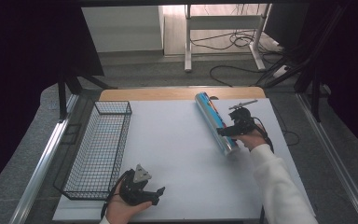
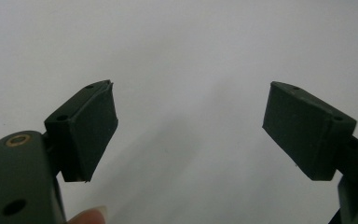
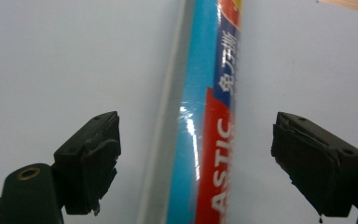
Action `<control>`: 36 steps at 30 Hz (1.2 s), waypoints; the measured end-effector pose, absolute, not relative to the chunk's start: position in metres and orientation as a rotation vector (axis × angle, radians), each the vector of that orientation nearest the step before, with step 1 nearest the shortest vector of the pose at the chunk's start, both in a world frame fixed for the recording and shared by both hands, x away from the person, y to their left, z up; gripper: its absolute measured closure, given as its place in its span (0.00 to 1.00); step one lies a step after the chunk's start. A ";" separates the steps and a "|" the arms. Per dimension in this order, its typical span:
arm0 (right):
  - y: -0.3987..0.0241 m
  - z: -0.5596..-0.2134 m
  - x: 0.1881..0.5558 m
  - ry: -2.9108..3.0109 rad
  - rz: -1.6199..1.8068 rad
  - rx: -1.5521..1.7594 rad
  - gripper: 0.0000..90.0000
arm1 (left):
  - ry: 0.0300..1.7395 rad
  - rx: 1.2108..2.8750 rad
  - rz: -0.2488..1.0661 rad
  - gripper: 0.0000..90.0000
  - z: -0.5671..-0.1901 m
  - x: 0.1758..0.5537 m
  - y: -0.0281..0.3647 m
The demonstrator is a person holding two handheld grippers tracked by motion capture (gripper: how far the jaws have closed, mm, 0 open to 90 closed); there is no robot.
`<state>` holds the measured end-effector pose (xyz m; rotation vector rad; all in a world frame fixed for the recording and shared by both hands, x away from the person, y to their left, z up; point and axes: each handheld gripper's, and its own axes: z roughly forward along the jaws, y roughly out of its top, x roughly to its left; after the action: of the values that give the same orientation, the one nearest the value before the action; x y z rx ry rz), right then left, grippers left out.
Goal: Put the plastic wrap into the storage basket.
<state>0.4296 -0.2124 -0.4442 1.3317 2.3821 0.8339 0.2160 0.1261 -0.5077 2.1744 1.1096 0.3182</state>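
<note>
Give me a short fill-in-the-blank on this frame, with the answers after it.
1. The wire basket stands near the table's ___ edge.
2. The right gripper has its jaws ___ on either side of the long roll.
3. The left gripper holds ___ between its jaws.

Answers: left; open; nothing

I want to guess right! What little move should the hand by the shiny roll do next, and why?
Probably close the right gripper on the roll. Its jaws stand open on either side of the roll, apart from it, so nothing holds it yet.
</note>
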 end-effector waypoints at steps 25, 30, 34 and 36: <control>-0.188 -0.474 0.496 2.471 0.644 1.422 0.15 | 1.123 2.153 0.336 0.19 -0.508 0.217 0.129; -0.178 -0.478 0.500 2.516 0.574 1.404 0.17 | 1.119 2.161 0.329 0.19 -0.509 0.217 0.129; -0.173 -0.485 0.503 2.539 0.513 1.421 0.20 | 1.122 2.161 0.326 0.19 -0.510 0.217 0.129; -0.171 -0.489 0.504 2.560 0.483 1.423 0.24 | 1.121 2.163 0.323 0.19 -0.510 0.218 0.129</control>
<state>0.5041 -0.1710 -0.4891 1.4225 2.5595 0.4825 0.2175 0.1292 -0.5099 2.1633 1.1212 0.3228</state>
